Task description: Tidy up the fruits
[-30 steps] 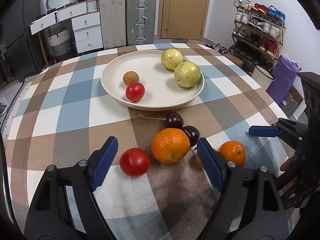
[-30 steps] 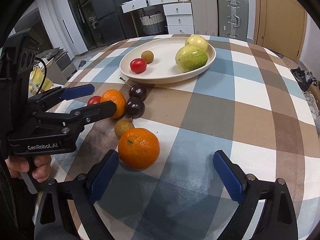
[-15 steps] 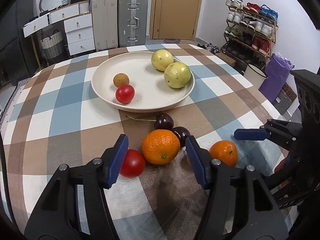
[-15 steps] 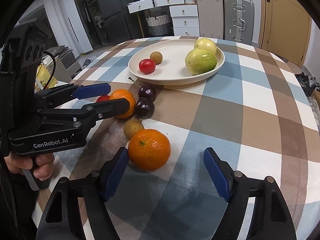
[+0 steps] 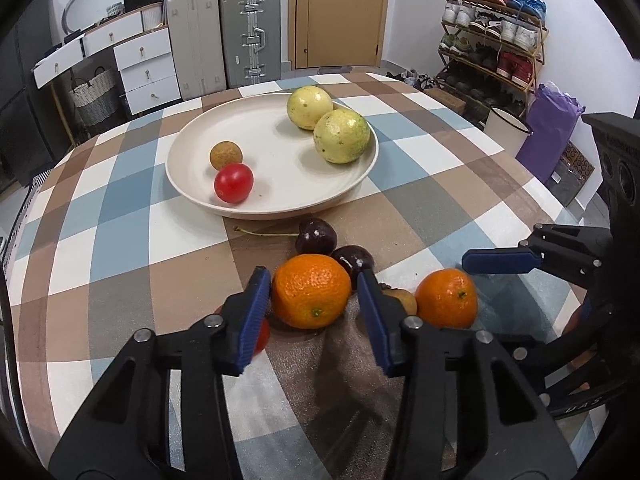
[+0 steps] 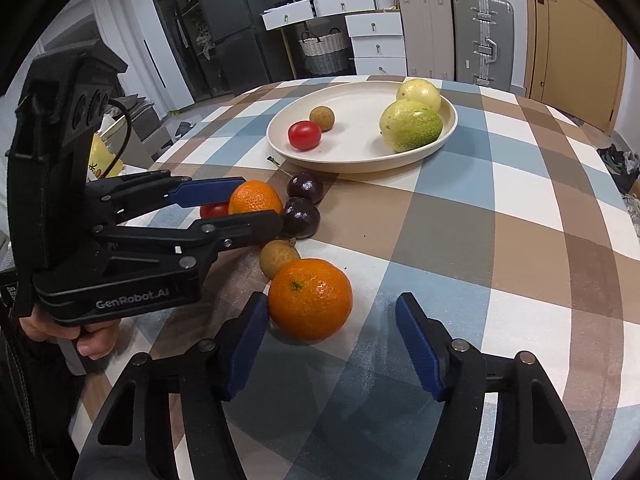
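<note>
A cream plate (image 5: 280,200) holds a red tomato (image 5: 233,182), a small brown fruit (image 5: 226,155) and two yellow-green fruits (image 5: 341,141). On the checked table, my left gripper (image 5: 314,300) is open with its pads on either side of an orange (image 5: 311,296), close to touching it. A second orange (image 6: 310,299) lies between the open pads of my right gripper (image 6: 332,344), next to the left pad. Two dark cherries (image 5: 316,236), a brown fruit (image 6: 279,258) and a partly hidden red tomato (image 6: 214,210) lie beside them.
The round table's edge (image 5: 540,184) curves at the right. Suitcases (image 5: 250,36), white drawers (image 5: 144,68) and a shoe rack (image 5: 492,44) stand beyond the table. The right gripper's body (image 5: 580,256) sits close on the left gripper's right.
My left gripper has moved forward and narrowed around the near orange, covering the loose tomato. My right gripper has narrowed and moved up to the second orange.
</note>
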A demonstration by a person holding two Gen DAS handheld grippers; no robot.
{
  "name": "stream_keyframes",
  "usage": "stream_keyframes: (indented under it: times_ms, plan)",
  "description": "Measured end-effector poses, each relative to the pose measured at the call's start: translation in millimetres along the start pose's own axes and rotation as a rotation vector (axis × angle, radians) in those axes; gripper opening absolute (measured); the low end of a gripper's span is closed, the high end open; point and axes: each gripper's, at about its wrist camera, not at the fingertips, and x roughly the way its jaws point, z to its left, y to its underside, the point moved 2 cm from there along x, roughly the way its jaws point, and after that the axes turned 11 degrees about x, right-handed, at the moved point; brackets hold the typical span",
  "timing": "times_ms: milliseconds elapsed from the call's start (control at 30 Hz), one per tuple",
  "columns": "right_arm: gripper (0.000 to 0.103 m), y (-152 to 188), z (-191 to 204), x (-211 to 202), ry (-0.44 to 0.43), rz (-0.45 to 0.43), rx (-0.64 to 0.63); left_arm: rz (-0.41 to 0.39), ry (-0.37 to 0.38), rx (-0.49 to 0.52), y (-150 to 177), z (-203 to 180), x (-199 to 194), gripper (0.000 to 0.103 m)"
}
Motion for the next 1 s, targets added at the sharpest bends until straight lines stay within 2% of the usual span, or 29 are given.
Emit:
stream_keyframes:
  times_ms: [233,400,1000]
  plan:
    - [0.056,1,1,0,-0.032,0.002,-0.006,-0.016,0.027,-0.031,2,3,-3,0.038]
    - [0.043,2,3,-1,-0.064,0.000,-0.006,-0.045,0.030,-0.048,2,4,-12,0.037]
    - [0.042,-10,-4,-21,-0.023,-0.095,0.026,-0.106,0.004,-0.108,2,14,-39,0.037]
